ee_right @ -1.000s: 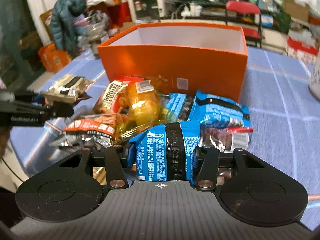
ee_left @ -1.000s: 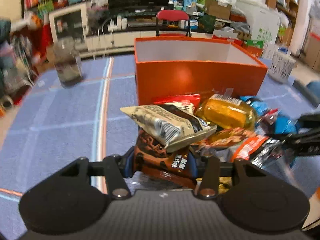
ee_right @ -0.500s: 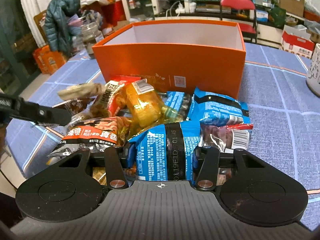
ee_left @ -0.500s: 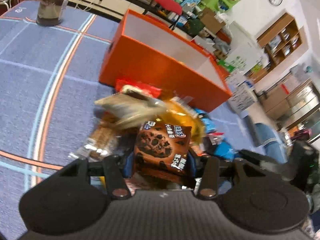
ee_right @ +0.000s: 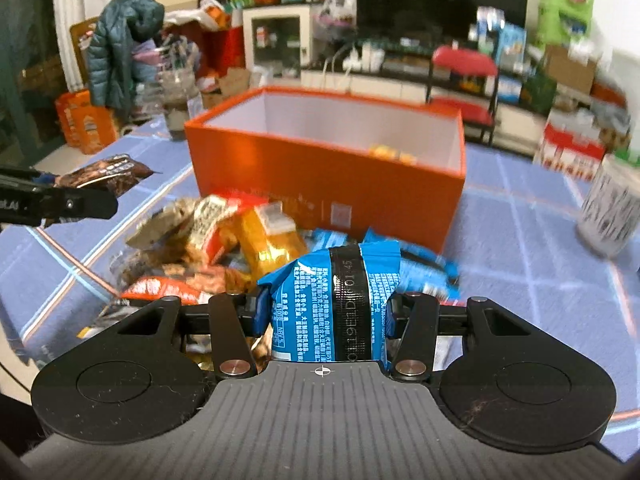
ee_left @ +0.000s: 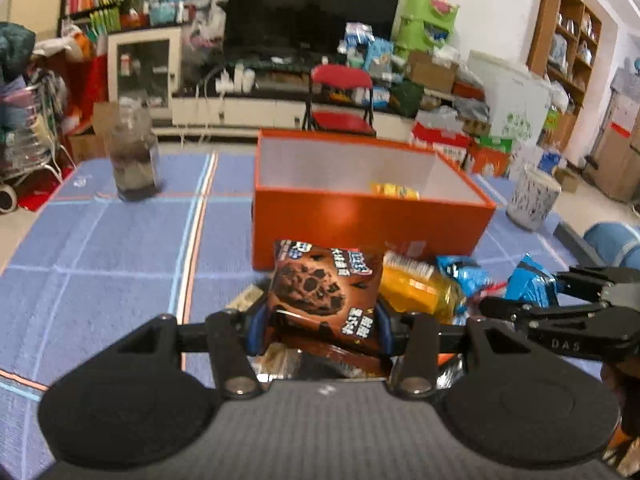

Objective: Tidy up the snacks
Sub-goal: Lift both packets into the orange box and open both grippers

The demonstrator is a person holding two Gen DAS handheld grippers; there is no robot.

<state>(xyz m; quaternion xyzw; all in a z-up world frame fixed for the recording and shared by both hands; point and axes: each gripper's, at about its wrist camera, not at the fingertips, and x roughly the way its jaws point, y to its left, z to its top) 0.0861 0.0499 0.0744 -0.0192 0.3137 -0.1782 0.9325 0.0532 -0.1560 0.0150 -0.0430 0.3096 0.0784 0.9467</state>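
My left gripper (ee_left: 318, 320) is shut on a brown chocolate cookie packet (ee_left: 322, 294) and holds it above the snack pile, in front of the orange box (ee_left: 360, 220). My right gripper (ee_right: 322, 314) is shut on a blue snack packet (ee_right: 340, 304), lifted above the pile. The orange box (ee_right: 320, 184) is open with a yellow packet (ee_right: 390, 152) inside. The pile holds a yellow packet (ee_right: 266, 240), blue packets (ee_left: 460, 272) and an orange-red packet (ee_right: 168, 288). The left gripper with the cookie packet (ee_right: 104, 174) shows at the left of the right wrist view.
A glass jar (ee_left: 132, 156) stands at the far left of the blue checked tablecloth (ee_left: 100, 248). A patterned white cup (ee_right: 610, 208) stands to the right of the box. A red chair (ee_left: 340, 96) and cluttered shelves lie beyond the table.
Both grippers have lifted their packets off the pile. The left one has levelled out to face the box, and the grey-striped packet slid off the cookie packet.
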